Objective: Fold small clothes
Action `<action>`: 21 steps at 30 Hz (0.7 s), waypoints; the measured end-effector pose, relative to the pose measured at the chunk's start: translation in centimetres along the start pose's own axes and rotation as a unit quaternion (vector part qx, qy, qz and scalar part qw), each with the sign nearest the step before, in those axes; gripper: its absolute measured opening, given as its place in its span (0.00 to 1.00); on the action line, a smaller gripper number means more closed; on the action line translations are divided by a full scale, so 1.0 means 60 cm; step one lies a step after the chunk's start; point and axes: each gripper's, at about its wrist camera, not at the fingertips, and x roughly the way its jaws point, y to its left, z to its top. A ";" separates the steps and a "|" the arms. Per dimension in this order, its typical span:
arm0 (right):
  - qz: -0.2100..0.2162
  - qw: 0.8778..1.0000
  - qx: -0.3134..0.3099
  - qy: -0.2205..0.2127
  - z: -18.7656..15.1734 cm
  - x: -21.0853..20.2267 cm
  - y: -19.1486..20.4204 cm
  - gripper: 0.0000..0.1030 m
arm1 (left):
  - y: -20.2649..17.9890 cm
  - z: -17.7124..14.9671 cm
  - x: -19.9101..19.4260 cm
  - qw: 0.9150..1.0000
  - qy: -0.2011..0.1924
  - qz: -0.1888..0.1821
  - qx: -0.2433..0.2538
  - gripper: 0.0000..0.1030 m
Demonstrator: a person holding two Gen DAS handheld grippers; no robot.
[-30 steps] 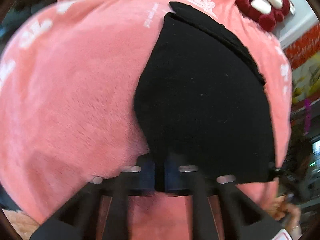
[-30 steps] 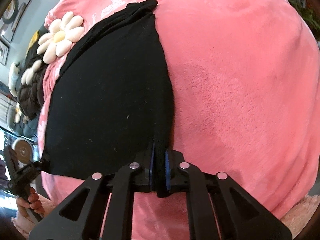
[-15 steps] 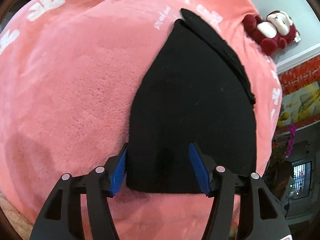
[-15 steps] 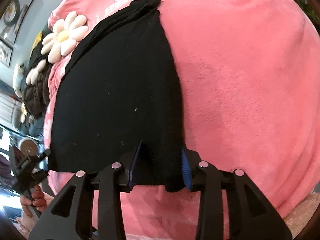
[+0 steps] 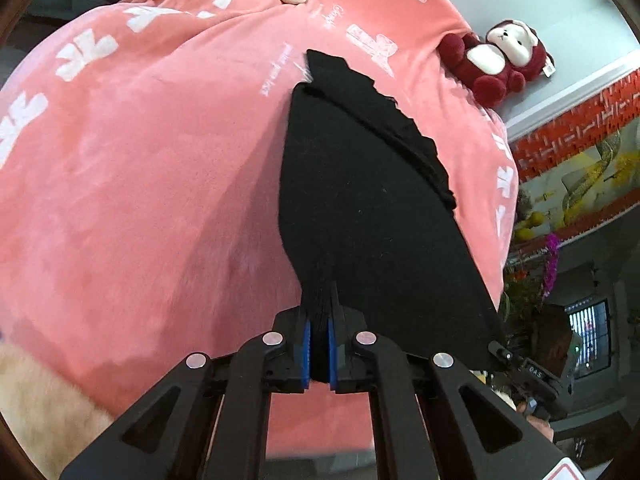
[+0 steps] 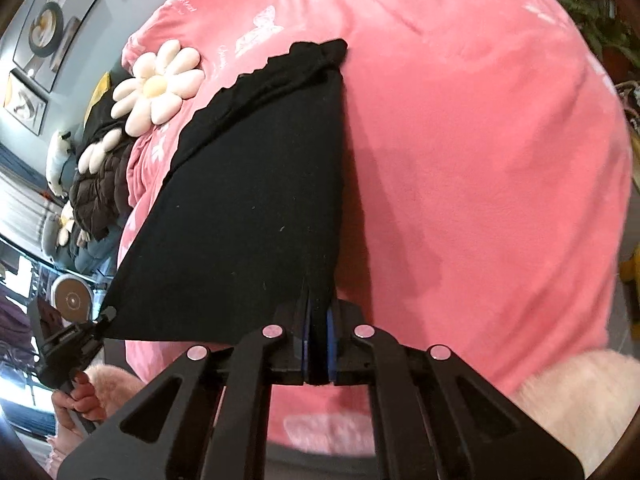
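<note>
both sets of jaws are clenched on the near hem of a black garment [image 5: 372,216]: the left gripper [image 5: 319,354] at one corner, the right gripper [image 6: 318,354] at the other, low centre in each view. the cloth stretches across a pink fleece blanket [image 5: 132,184] printed with white bows. a daisy cushion [image 6: 158,86] lies upper left in the right view, a red plush toy [image 5: 500,62] upper right in the left view, against a grey wall [image 5: 592,12].
</note>
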 end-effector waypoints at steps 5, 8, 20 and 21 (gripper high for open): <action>-0.020 0.999 -0.013 0.041 -0.060 -0.027 -0.020 0.04 | -0.017 -0.065 -0.044 0.998 0.034 0.031 0.041 0.03; -0.023 0.997 -0.010 0.070 -0.093 -0.031 -0.027 0.04 | -0.024 -0.104 -0.051 0.995 0.053 0.056 0.069 0.03; -0.058 0.994 -0.046 0.083 -0.099 -0.012 -0.003 0.04 | -0.043 -0.118 -0.003 0.986 0.079 0.112 0.095 0.04; -0.061 0.993 -0.048 0.085 -0.101 -0.011 -0.004 0.04 | -0.044 -0.118 -0.004 0.985 0.077 0.114 0.101 0.04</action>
